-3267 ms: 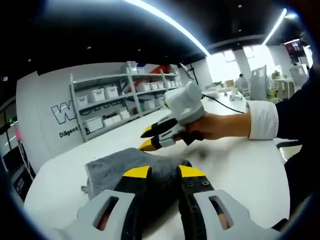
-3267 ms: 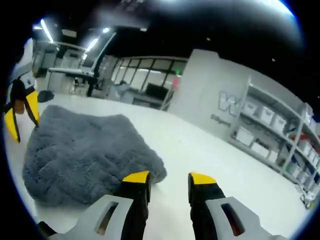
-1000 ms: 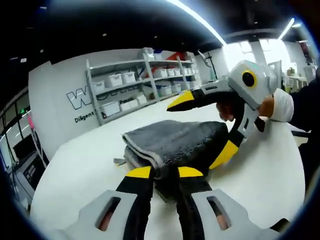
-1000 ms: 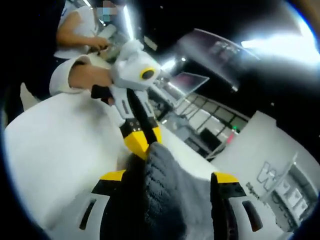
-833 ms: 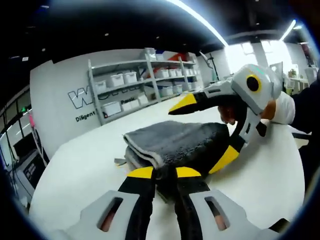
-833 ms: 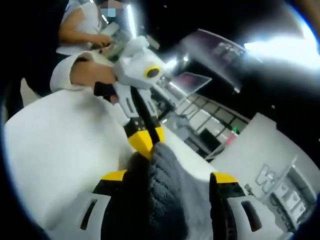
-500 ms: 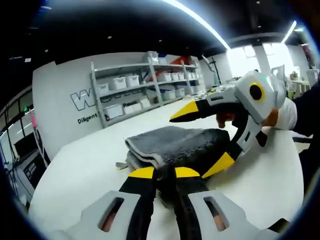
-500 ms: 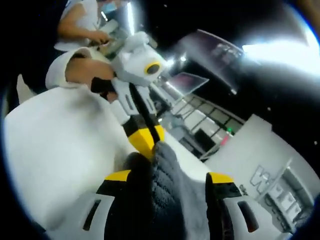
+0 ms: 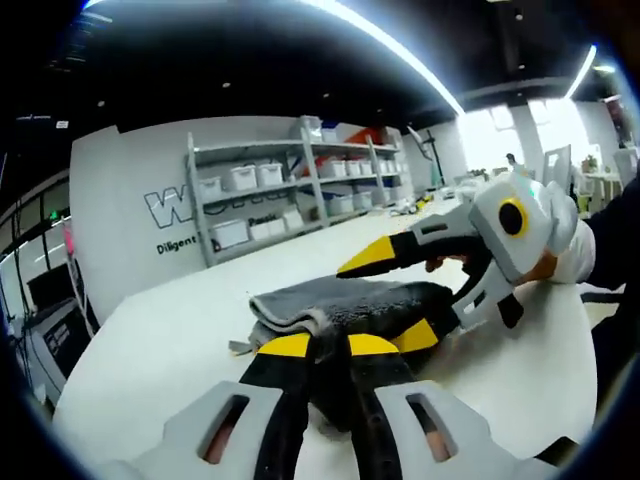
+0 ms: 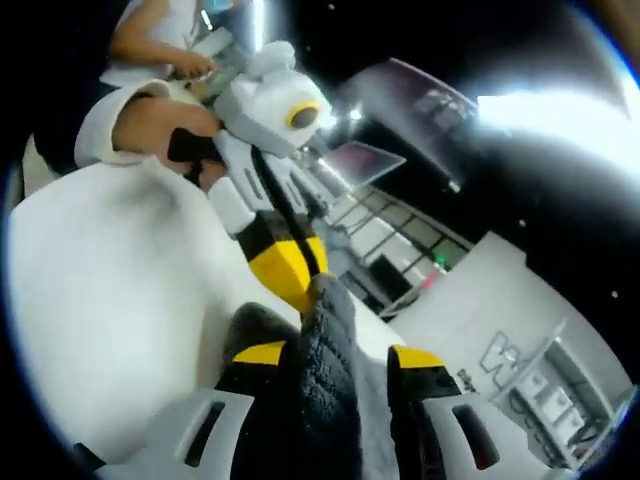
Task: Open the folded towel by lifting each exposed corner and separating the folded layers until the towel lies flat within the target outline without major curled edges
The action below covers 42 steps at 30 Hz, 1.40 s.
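A folded dark grey towel (image 9: 300, 298) lies on the white table (image 9: 160, 330). My left gripper (image 9: 328, 346) is shut on the towel's near edge, with dark pile pinched between its yellow tips. From the right comes my right gripper (image 9: 370, 305), open, one jaw above the towel's end and one below it. In the right gripper view the towel (image 10: 325, 340) bulges up between the jaws of the right gripper (image 10: 338, 355). The left gripper (image 10: 290, 275) shows beyond it, its tips together on the towel's upper fold.
Metal shelves with white bins (image 9: 290, 190) stand along the back wall. A hand with a white cuff (image 9: 560, 265) holds the right gripper, and another hand (image 10: 150, 125) holds the left. White tabletop (image 10: 90, 300) extends beside the towel.
The right gripper's jaws have narrowed around the towel's end. The left gripper's jaws have tightened on the near edge. Both views sit lower and closer to the towel.
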### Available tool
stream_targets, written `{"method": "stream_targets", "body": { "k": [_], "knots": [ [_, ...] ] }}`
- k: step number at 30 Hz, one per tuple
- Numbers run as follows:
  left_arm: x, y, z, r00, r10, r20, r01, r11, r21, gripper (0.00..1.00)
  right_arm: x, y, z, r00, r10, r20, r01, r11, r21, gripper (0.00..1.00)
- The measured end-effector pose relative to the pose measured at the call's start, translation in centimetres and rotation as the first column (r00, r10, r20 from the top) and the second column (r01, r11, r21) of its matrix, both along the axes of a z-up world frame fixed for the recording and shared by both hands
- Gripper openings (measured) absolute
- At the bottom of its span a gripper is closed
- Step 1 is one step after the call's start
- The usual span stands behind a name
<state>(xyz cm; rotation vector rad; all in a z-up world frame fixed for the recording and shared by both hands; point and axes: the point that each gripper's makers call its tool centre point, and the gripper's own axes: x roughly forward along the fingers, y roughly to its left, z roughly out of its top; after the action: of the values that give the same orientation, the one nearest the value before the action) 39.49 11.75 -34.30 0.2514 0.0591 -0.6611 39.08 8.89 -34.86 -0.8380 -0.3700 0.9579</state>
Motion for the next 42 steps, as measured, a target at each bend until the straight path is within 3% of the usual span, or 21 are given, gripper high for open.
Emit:
{"method": "stream_targets", "body": {
  "k": [4,14,20,42],
  "knots": [
    [-0.2,-0.4,0.4,1.000,-0.010,0.001,0.010,1.000,-0.023,0.10,0.1,0.1,-0.2,1.000,-0.006,0.008,0.006,1.000,-0.013,0.32],
    [-0.4,-0.8,0.7,1.000,-0.024,0.008,0.025,0.999,-0.037,0.11,0.3,0.0,0.1,1.000,-0.024,0.017,0.024,1.000,-0.009,0.13],
    [-0.2,-0.4,0.6,1.000,-0.025,0.015,0.025,0.999,-0.029,0.13,0.6,-0.1,0.1,1.000,-0.025,0.000,0.025,1.000,0.009,0.11],
    [0.5,0.5,-1.7,0.999,0.009,-0.042,-0.008,1.000,0.016,0.15,1.4,-1.2,1.6,0.998,-0.048,-0.046,0.052,0.994,0.095,0.09]
  ]
}}
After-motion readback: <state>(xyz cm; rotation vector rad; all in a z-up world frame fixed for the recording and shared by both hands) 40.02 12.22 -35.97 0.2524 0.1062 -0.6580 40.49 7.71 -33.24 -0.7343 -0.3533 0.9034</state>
